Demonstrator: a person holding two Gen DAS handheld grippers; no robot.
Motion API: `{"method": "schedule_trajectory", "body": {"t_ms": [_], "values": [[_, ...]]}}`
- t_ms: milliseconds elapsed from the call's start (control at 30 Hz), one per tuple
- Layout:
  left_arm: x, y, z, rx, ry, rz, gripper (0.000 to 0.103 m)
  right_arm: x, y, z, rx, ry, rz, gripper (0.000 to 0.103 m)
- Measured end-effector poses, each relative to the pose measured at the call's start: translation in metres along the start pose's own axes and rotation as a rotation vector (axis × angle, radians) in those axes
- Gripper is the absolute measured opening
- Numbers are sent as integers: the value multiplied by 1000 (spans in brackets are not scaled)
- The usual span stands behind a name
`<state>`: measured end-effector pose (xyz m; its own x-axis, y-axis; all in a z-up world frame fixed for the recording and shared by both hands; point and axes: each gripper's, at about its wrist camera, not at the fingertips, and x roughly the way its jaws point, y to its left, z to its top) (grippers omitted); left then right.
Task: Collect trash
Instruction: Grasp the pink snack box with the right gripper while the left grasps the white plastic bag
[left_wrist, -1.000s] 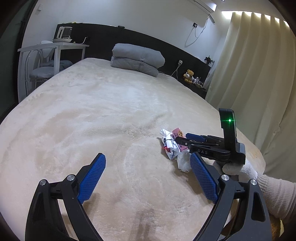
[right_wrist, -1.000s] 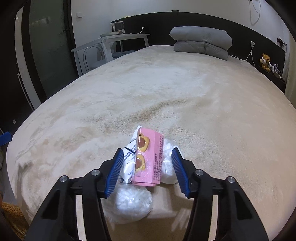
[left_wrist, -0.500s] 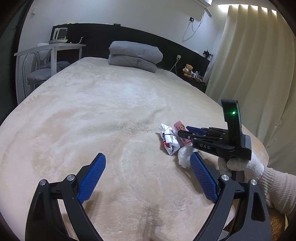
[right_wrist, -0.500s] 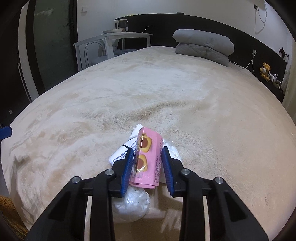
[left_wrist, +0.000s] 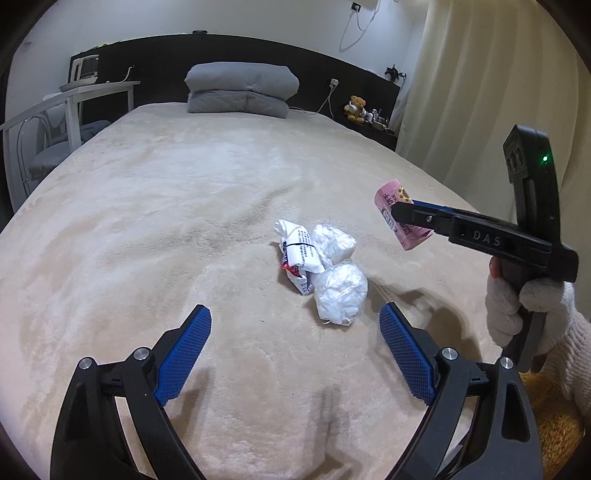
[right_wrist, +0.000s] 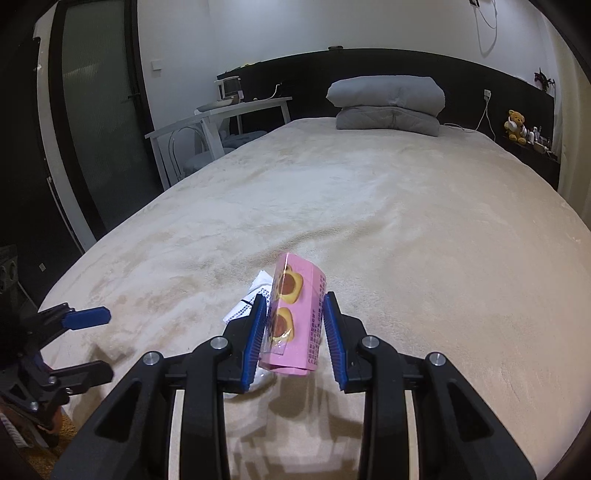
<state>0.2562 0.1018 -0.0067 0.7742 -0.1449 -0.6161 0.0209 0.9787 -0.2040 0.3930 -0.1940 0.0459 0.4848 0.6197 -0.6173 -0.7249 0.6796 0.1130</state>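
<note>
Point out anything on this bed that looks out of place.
Litter on the bed: a printed white wrapper and two crumpled plastic wads mid-blanket. The right gripper holds a pink snack wrapper aloft.

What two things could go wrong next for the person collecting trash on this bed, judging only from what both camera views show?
1. The right gripper pinches the pink biscuit wrapper only by its thin, soft sides above the beige plush bedcover; it may slip out.
2. The open left gripper faces two crumpled white plastic bags touching a white printed wrapper; closing there may catch only one piece.
</note>
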Motion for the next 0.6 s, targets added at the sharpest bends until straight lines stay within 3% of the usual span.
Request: {"method": "schedule_trajectory", "body": {"t_ms": [367, 600], "values": [[66, -38, 7, 83, 100, 2, 91, -40, -39, -22, 63, 30, 15, 33], [94, -40, 12, 94, 116, 36, 89, -54, -58, -42, 56, 53, 3, 33]]}}
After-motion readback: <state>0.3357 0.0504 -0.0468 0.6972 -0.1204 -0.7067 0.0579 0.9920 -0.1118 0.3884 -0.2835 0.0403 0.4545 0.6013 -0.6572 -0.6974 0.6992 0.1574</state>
